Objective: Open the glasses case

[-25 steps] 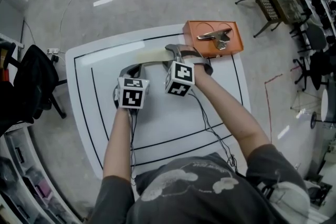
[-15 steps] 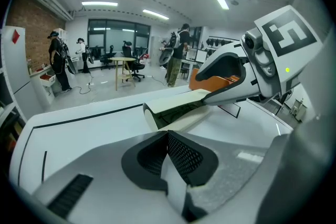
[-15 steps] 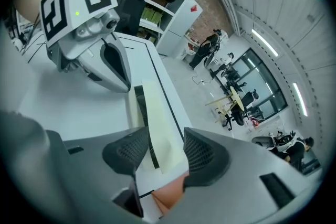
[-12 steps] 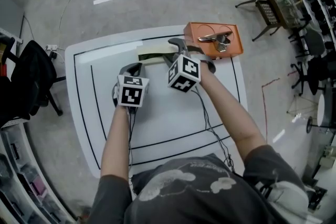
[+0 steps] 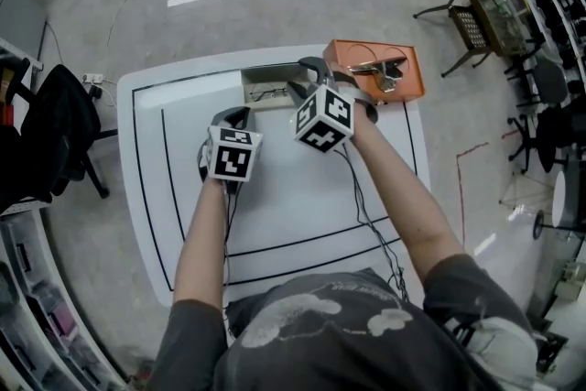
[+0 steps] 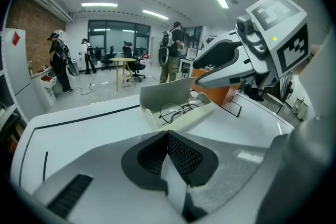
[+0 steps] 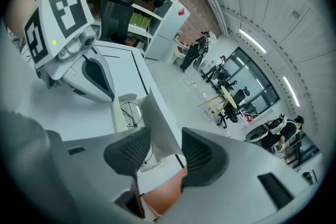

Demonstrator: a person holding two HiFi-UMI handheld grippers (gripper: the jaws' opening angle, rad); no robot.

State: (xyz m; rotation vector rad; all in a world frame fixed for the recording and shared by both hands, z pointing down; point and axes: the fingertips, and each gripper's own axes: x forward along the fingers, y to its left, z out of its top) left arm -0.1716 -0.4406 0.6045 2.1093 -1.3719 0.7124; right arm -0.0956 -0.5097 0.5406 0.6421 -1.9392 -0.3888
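Now glasses case lid (image 6: 165, 93) upright (lower before), glasses (image 6: 181, 109) visible inside.

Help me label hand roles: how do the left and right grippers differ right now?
Jaws: the left gripper is shut and empty; the right gripper has jaws apart, which have just been closing, with the lid of the glasses case between them. Place: the left gripper sits short of the case; the right gripper is at its raised lid. Both angle down over the white table.
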